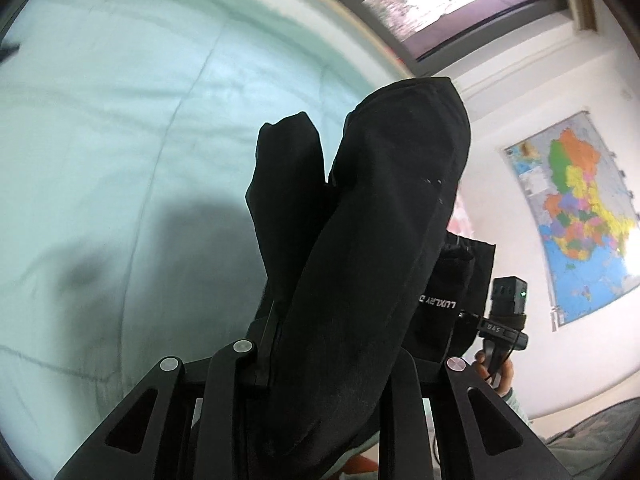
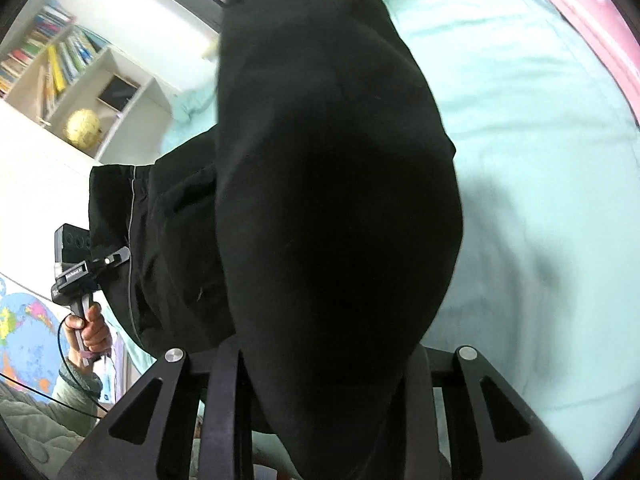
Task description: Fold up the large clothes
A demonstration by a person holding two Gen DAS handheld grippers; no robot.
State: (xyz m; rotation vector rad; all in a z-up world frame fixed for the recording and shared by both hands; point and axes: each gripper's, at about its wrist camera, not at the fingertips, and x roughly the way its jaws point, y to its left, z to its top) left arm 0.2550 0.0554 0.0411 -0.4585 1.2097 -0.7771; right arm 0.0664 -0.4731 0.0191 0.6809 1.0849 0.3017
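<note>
left gripper apparently clamping black garment | right gripper likewise | fingers hidden

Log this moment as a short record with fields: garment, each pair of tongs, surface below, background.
garment: black garment, lifted, hanging bunched over both tongs
left tongs: shut on black garment, fingertips hidden by cloth
right tongs: shut on black garment, fingertips hidden
surface below: pale green bedsheet, wrinkled, garment's shadow on it
background: wall map; bookshelf with a globe
</note>
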